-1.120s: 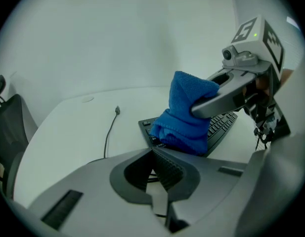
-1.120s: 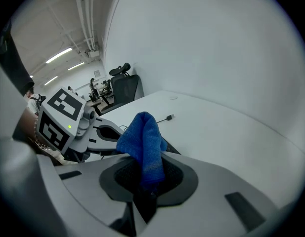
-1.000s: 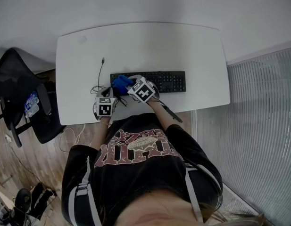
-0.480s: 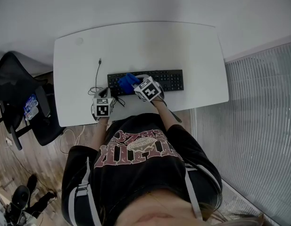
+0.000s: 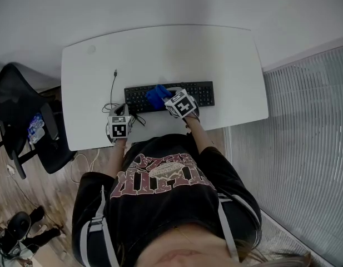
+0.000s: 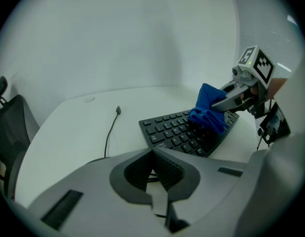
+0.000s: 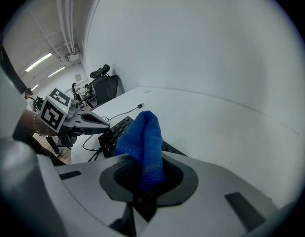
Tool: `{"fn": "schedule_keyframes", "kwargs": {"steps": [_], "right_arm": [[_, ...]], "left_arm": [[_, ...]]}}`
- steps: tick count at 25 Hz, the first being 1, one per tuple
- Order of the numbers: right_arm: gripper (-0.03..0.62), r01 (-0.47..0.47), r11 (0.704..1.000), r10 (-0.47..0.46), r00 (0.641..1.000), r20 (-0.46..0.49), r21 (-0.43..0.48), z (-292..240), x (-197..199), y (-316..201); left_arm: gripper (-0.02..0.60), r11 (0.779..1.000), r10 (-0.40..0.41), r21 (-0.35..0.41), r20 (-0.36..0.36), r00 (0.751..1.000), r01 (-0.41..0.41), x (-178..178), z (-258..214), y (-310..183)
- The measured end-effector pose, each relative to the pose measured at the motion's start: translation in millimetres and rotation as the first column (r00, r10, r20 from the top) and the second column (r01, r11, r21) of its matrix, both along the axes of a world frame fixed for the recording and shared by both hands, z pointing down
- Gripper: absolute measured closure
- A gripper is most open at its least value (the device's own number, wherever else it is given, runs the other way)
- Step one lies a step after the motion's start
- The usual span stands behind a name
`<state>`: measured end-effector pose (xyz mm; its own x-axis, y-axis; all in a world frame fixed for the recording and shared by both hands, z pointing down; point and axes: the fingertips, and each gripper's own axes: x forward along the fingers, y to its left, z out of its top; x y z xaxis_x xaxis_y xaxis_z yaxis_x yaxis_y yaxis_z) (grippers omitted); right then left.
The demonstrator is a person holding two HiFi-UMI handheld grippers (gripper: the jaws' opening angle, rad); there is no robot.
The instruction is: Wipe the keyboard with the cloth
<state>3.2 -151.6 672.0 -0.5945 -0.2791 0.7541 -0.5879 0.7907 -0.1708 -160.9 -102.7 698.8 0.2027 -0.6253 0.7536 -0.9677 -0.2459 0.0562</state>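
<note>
Desk (image 5: 177,54) open beyond keyboard (image 5: 202,93); cable (image 5: 114,87) left.

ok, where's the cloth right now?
In the head view the blue cloth is clamped in the right gripper, resting on the keyboard keys just left of its centre.

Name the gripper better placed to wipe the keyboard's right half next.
Right. The right gripper is shut on the blue cloth, which rests on the keyboard near its middle. The left gripper is shut without any cloth, off the keyboard's left end.
</note>
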Motion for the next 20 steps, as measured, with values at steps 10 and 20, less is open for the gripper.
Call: {"fn": "schedule_keyframes", "kwargs": {"steps": [10,20], "right_arm": [[0.530,-0.040,0.999,0.040,0.999,-0.005,-0.010,-1.0,29.2,-9.7],[0.530,-0.104,0.994,0.104,0.995,-0.001,-0.011,3.8,66.2,-9.5]], "left_arm": [[0.549,1.000,-0.005,-0.003,0.008,1.000,0.005,2.4,-2.7,-0.1],[0.549,1.000,-0.009,-0.002,0.014,1.000,0.009,0.1,-3.0,-0.1]]}}
